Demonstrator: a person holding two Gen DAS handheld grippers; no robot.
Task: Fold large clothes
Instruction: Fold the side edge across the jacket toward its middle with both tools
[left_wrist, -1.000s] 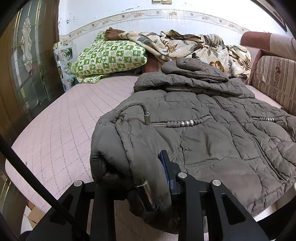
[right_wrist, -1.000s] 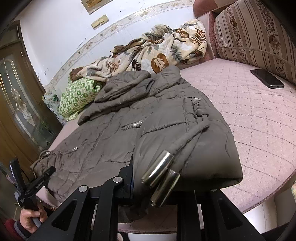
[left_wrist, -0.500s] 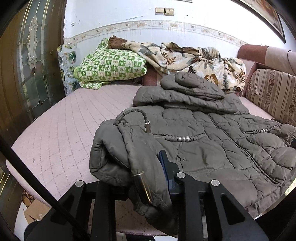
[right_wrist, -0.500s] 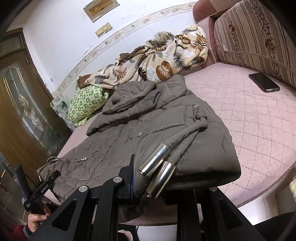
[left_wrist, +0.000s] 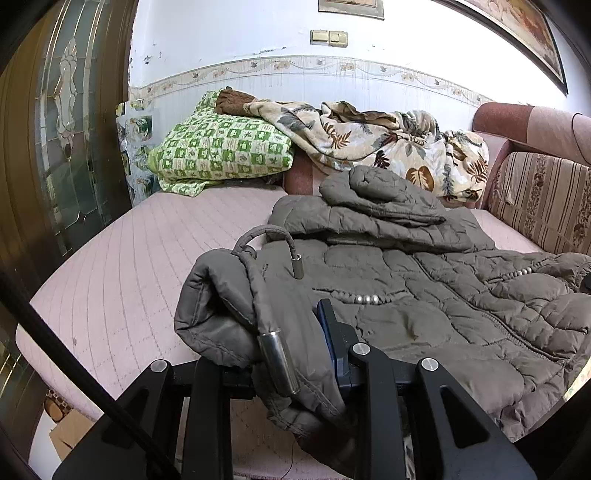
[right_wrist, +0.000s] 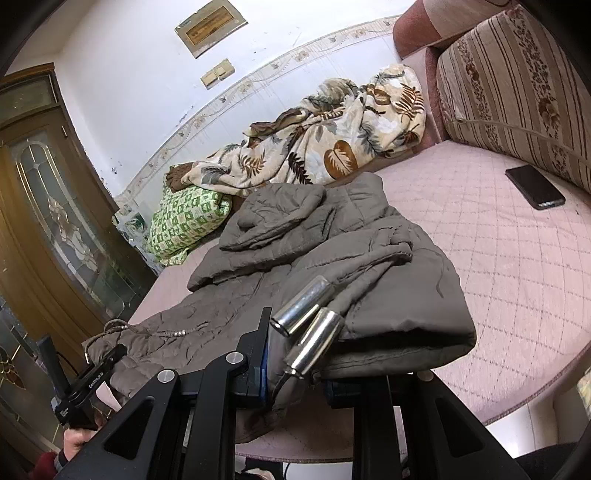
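I hold the bottom hem of the grey quilted jacket (left_wrist: 424, 306) at its two corners. My left gripper (left_wrist: 295, 373) is clamped on the hem corner on its side, padded fabric bunched between its fingers, and my right gripper (right_wrist: 295, 373) is clamped on the other corner in the same way. The rest of the jacket lies front-up on the pink quilted bed (left_wrist: 140, 266), its hood (left_wrist: 373, 192) folded toward the far wall, near the leaf-print blanket (left_wrist: 369, 136).

My judgement is that I am about to carry the hem up and over toward the hood to halve the garment. The fabric looks slick and puffy, so a corner could creep out of either grip under the jacket's weight. If one hand travels ahead of the other, the fold line will skew. The drawcord with its metal tips (right_wrist: 306, 325) hangs loose over my right gripper, and the cord end (left_wrist: 277, 362) dangles by my left; either could snag on the fingers or get trapped inside the fold. The phone (right_wrist: 535, 186) lies well clear on the bed.
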